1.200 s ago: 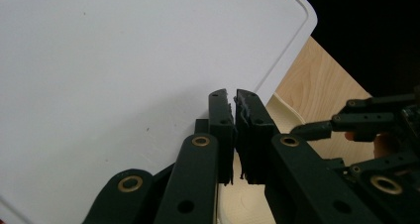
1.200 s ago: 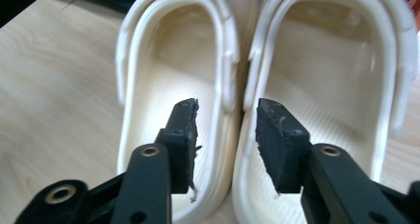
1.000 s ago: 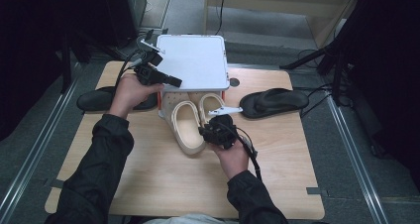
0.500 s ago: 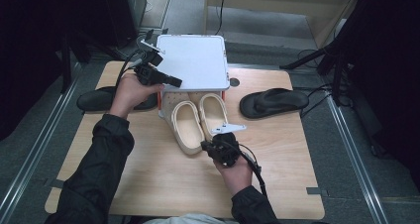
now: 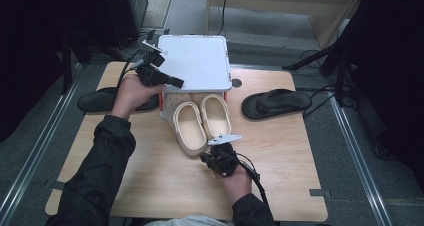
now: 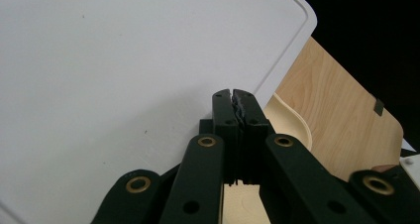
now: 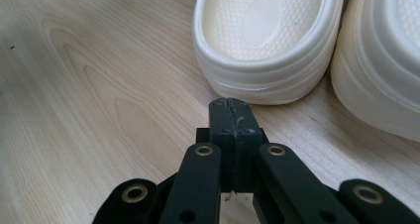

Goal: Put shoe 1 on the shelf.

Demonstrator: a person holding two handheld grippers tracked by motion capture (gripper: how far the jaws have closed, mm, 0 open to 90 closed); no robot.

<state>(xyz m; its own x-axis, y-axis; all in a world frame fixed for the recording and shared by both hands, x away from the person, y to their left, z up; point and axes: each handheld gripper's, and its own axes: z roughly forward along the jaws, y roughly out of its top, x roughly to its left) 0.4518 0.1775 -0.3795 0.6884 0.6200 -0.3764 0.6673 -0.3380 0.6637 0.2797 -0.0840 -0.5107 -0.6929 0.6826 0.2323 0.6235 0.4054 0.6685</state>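
Counting two cream clogs (image 5: 202,118) side by side mid-table, toes tucked under one white box lid (image 5: 195,61) at the far edge. Two black flip-flops: one (image 5: 276,103) near the right edge, one (image 5: 97,100) at the left edge. Left gripper (image 5: 172,81) over the lid, jaws pressed together, empty. Right gripper (image 5: 206,158) just short of the clog heels, jaws pressed together, empty.

Two cream clogs (image 5: 190,127) lie side by side as a pair, toes under the box's edge – the second (image 5: 216,115) is to the right. Two black flip-flops, well apart: one (image 5: 276,103) on the table's right, one (image 5: 100,100) at its left edge. One white box (image 5: 196,60) – lid shut. One wooden table (image 5: 280,176). Two grippers, the left (image 5: 176,82) and the right (image 5: 204,157), each in one hand.
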